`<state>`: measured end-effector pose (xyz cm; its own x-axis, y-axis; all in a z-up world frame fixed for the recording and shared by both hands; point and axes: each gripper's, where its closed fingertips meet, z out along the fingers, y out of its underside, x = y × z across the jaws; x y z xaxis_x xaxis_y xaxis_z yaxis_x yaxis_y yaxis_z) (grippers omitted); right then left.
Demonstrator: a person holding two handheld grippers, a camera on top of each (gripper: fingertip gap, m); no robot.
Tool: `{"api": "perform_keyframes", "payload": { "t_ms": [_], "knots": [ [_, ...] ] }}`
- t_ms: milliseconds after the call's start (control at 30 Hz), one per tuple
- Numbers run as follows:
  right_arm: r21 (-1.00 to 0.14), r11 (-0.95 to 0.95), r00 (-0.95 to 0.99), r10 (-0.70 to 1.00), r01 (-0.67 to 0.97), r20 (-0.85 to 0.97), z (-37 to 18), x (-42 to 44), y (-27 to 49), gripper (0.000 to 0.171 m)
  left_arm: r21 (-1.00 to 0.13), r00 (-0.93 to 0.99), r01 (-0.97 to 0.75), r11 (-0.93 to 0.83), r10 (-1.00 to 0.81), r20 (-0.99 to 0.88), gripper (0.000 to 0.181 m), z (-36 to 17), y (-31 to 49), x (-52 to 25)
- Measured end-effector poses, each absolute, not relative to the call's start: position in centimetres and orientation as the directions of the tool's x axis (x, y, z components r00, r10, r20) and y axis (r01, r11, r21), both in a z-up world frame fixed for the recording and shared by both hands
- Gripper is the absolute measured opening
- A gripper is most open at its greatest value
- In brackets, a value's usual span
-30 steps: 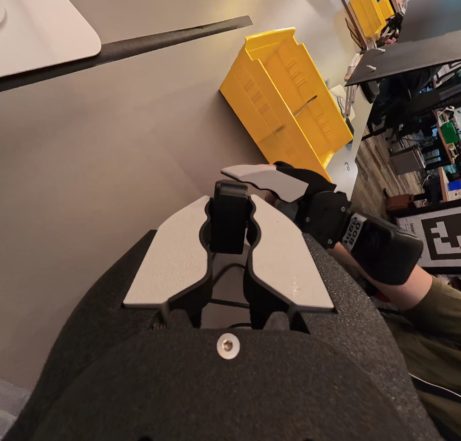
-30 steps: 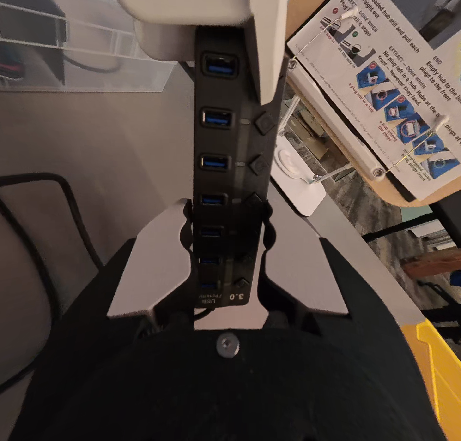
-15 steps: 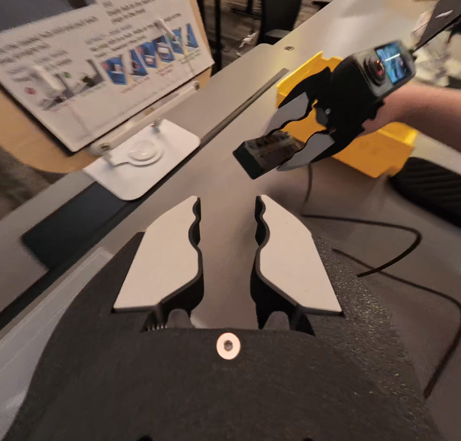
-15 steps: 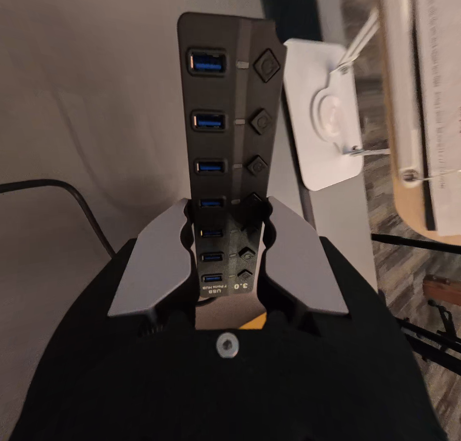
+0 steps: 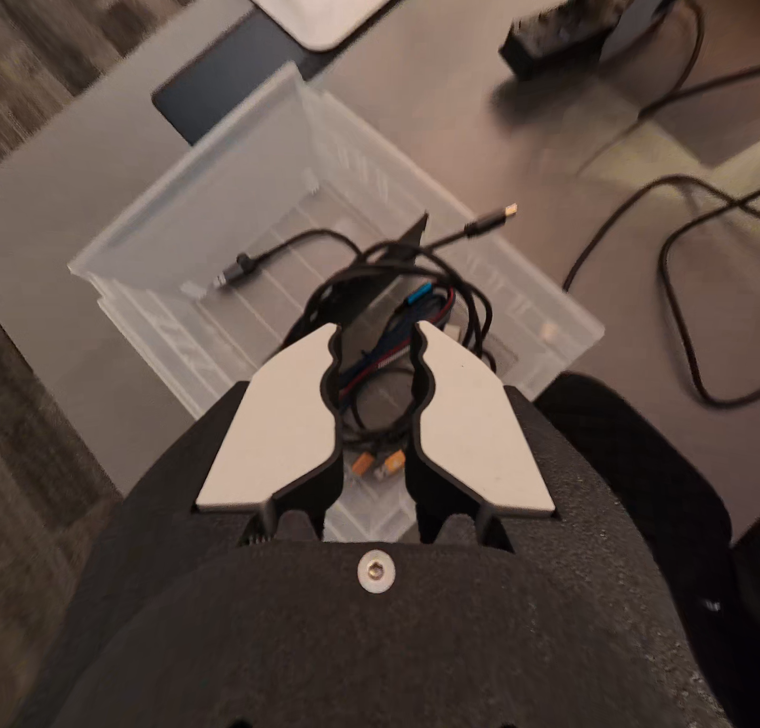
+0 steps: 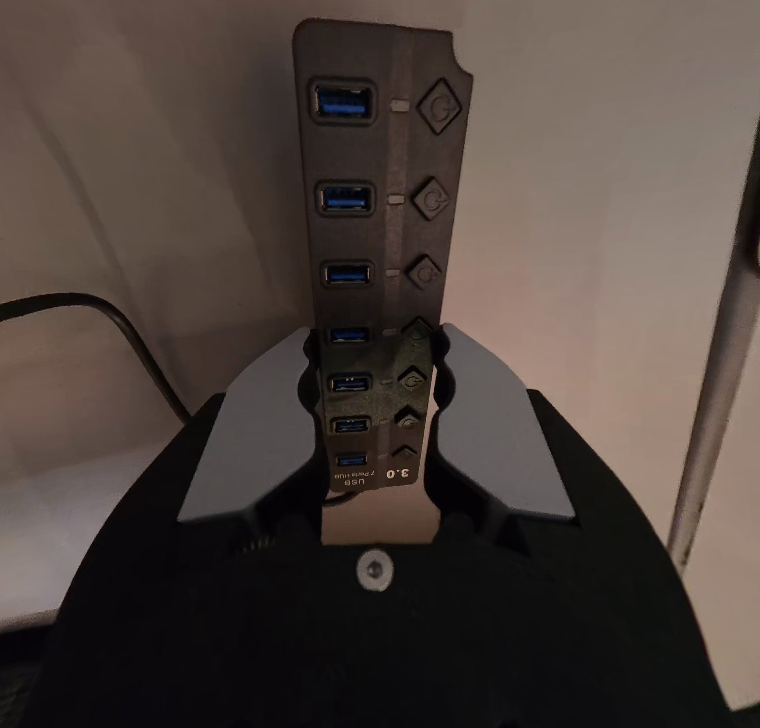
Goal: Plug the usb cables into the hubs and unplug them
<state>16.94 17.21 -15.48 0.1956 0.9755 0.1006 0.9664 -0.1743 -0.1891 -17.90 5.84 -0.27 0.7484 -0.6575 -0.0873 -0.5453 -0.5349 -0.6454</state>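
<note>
My left gripper [image 5: 376,329] is open and empty, hovering over a clear plastic bin [image 5: 197,181] that holds tangled USB cables [image 5: 411,280]. One black cable ends in a grey plug [image 5: 230,274] on the bin floor. Another plug [image 5: 489,224] pokes over the far rim. A blue plug [image 5: 419,296] and orange connectors [image 5: 376,465] lie in the tangle. My right gripper [image 6: 376,329] is shut on the lower half of a long black USB hub [image 6: 382,173]. Its blue ports [image 6: 343,101] are all empty. The hub also shows blurred at the top right of the left wrist view [image 5: 547,37].
Loose black cables [image 5: 678,296] loop on the grey table right of the bin. A white stand base [image 5: 329,0] and a dark strip [image 5: 230,95] lie behind the bin. A black cable [image 6: 123,329] runs left of the hub. The table edge lies left of the bin. Across from one pair of fingers to the other is roughly 40 cm. From the left gripper's tips to the plug [image 5: 489,224] is close to 10 cm.
My left gripper let go of a black plug, opened, and swung down over the clear bin. My right gripper tilted the hub down toward the bare table.
</note>
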Motion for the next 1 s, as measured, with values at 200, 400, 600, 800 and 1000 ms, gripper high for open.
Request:
{"api": "perform_keyframes", "payload": {
  "t_ms": [200, 400, 600, 800, 1000],
  "knots": [
    [-0.212, -0.214, 0.226, 0.974, 0.954, 0.034, -15.9, 16.8, 17.2, 0.056, -0.539, 0.739, -0.633, -0.555, -0.641, -0.208, 0.029, -1.4, 3.8, -21.9],
    [-0.251, -0.205, 0.223, 0.974, 0.946, 0.047, -15.5, 16.7, 17.0, 0.056, -0.542, 0.749, -0.622, -0.566, -0.633, -0.199, 0.027, -2.4, 4.2, -22.7],
    [-0.449, -0.135, 0.215, 0.968, 0.883, 0.131, -10.5, 15.4, 16.5, 0.058, -0.562, 0.704, -0.671, -0.483, -0.653, -0.280, 0.034, -3.4, 7.6, -20.7],
    [-0.725, -0.073, 0.235, 0.964, 0.685, 0.124, -3.9, 14.0, 12.5, 0.058, -0.485, 0.640, -0.750, -0.449, -0.677, -0.363, 0.048, -6.1, 11.1, -19.6],
    [-0.851, -0.012, 0.251, 0.958, 0.525, 0.141, -0.8, 15.5, 9.1, 0.056, -0.487, 0.609, -0.769, -0.415, -0.709, -0.356, 0.018, -6.5, 11.2, -19.0]
  ]
}}
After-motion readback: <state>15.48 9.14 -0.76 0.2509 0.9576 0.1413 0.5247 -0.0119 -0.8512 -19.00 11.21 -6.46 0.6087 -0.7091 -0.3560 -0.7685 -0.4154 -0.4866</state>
